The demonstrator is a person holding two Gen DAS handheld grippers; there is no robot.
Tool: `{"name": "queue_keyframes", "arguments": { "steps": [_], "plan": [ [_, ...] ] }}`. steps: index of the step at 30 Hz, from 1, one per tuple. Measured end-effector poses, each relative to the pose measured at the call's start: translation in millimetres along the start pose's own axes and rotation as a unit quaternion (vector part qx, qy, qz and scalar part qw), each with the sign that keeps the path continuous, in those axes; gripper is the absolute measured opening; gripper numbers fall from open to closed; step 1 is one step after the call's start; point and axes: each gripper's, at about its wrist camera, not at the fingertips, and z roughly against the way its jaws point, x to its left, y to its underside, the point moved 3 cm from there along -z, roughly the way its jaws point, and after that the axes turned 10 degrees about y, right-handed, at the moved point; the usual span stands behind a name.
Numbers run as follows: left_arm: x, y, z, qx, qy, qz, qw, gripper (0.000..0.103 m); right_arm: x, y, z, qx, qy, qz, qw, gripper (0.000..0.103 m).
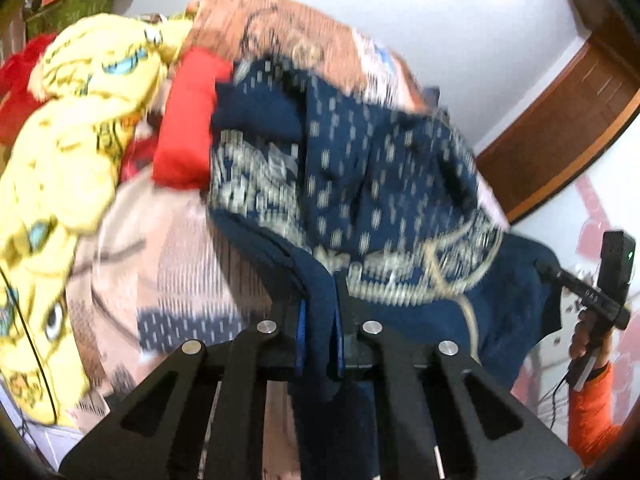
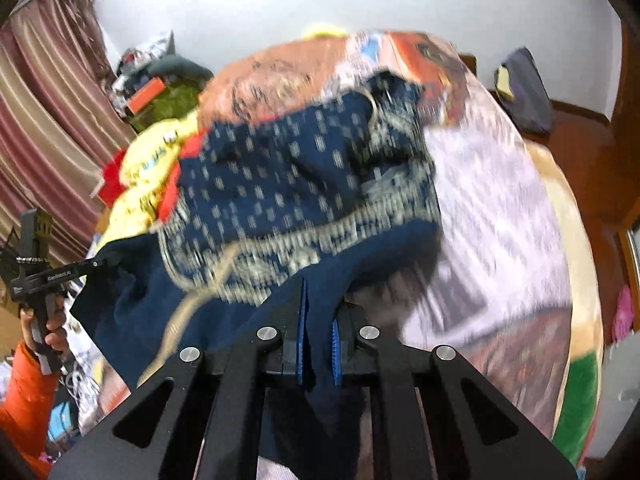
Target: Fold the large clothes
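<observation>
Both grippers clench the navy patterned garment (image 1: 360, 168): left gripper (image 1: 320, 300) at lower centre of its frame, right gripper (image 2: 320, 312) likewise, the cloth draped over the bed (image 2: 500, 208) behind.

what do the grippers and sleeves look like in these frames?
Both grippers are matte black linkage frames with triangular cut-outs, silver pivot pins and blue pads inside the fingers. The left gripper in the right wrist view carries white lettering, too blurred to read surely. The right gripper in the left wrist view shows a small green light, white lettering and a trailing black cable. Both sleeves are orange.
</observation>
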Motion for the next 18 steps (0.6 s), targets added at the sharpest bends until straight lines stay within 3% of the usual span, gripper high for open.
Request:
{"name": "queue_keyframes", "arguments": {
  "steps": [6, 11, 15, 18],
  "plan": [
    [-7.1, -74.9, 19.6, -0.066, 0.02, -0.004, 0.9976, 0.009, 3.5, -58.0, 0.3, -0.05, 0.014, 0.018, 0.998, 0.009],
    [-13.0, -131.5, 12.5, -0.109, -0.021, -0.037, 0.9931, 0.008, -7.2, -109.8, -7.9, -0.083, 0.028, 0.009, 0.996, 0.008],
    [7.1, -168.9, -7.4, -0.132, -0.052, -0.022, 0.9896, 0.008, -24.4, -146.2, -31.4, -0.091, 0.045, -0.013, 0.995, 0.008],
    [34.7, -188.4, -38.2, -0.124, -0.082, -0.006, 0.9888, 0.009, -36.8, -163.9, -63.6, -0.08, 0.06, -0.027, 0.995, 0.008]
  ]
}}
